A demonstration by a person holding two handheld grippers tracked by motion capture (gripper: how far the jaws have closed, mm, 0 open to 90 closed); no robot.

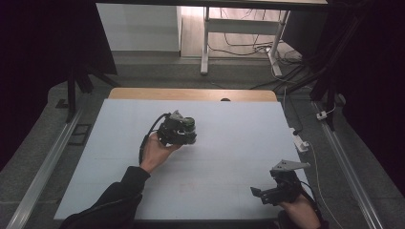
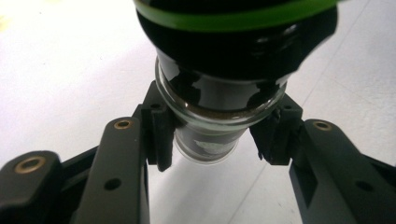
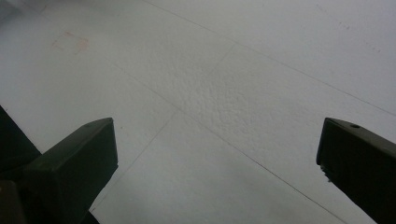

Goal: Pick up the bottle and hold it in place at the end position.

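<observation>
The left gripper (image 2: 212, 140) is clamped on a small glass jar (image 2: 210, 121), its two pads pressing the glass from both sides. The jar has dark content and a black lid with a green ring (image 2: 233, 18). In the high view the left hand (image 1: 155, 151) holds this gripper (image 1: 177, 130) above the middle of the white counter (image 1: 229, 119), and the jar is between its jaws. The right gripper (image 1: 267, 193) is near the front right corner of the counter, well apart from the jar. Its jaws stand wide apart with only the counter surface (image 3: 233, 93) between them.
</observation>
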